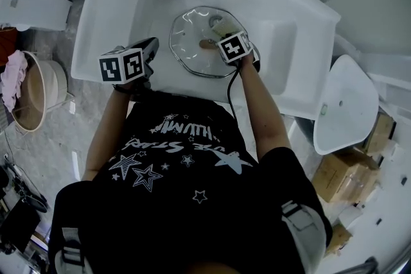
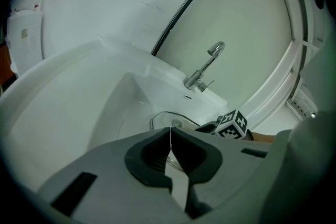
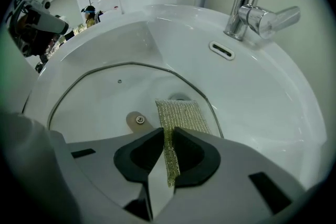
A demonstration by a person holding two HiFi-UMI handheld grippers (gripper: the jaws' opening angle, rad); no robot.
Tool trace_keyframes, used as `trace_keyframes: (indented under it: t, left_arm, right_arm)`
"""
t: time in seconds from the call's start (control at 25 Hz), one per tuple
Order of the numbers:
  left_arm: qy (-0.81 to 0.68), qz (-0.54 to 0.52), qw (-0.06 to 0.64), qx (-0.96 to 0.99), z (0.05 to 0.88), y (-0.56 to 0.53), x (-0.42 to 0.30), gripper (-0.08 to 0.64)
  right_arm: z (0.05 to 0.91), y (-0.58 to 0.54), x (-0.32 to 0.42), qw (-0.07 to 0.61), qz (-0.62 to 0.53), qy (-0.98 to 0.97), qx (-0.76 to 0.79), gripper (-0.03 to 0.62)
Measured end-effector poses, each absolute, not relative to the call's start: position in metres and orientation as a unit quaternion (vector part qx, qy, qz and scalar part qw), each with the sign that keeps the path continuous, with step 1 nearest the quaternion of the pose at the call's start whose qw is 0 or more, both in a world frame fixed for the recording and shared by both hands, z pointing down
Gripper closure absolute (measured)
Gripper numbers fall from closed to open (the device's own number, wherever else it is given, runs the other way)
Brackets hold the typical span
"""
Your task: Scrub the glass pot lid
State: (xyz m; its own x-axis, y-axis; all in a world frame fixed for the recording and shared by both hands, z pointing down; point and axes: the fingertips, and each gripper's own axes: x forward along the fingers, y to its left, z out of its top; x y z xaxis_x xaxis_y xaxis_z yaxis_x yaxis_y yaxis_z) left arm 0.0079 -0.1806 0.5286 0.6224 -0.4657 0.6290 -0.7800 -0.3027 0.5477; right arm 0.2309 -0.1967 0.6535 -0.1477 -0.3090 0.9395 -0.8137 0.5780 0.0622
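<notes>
Lying in sink (image 1: 122,16): glass lid (image 1: 189,54), pad (image 3: 182,113) in right tongs (image 3: 168,132)

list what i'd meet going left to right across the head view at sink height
tan basin with a pink cloth → left gripper → glass pot lid → right gripper clamping a scrub pad → white oval piece beside the sink

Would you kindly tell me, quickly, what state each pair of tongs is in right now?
Left tongs: closed, holding nothing.
Right tongs: closed on the scouring pad, which lies on the glass lid.
</notes>
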Motion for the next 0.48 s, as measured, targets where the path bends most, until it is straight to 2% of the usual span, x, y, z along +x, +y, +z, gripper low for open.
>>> trace_keyframes:
  t: [0.2, 0.48]
  left_arm:
    - [-0.382, 0.183, 0.436, 0.794, 0.530, -0.178, 0.011, 0.548]
    - [-0.368, 0.191, 0.429, 0.803, 0.529, -0.176, 0.010, 0.548]
  right_arm:
    - [0.651, -0.177, 0.229, 0.527, 0.256, -0.705, 0.399, 0.529]
    - [0.646, -0.152, 0.228, 0.499, 0.322, -0.690, 0.415, 0.529]
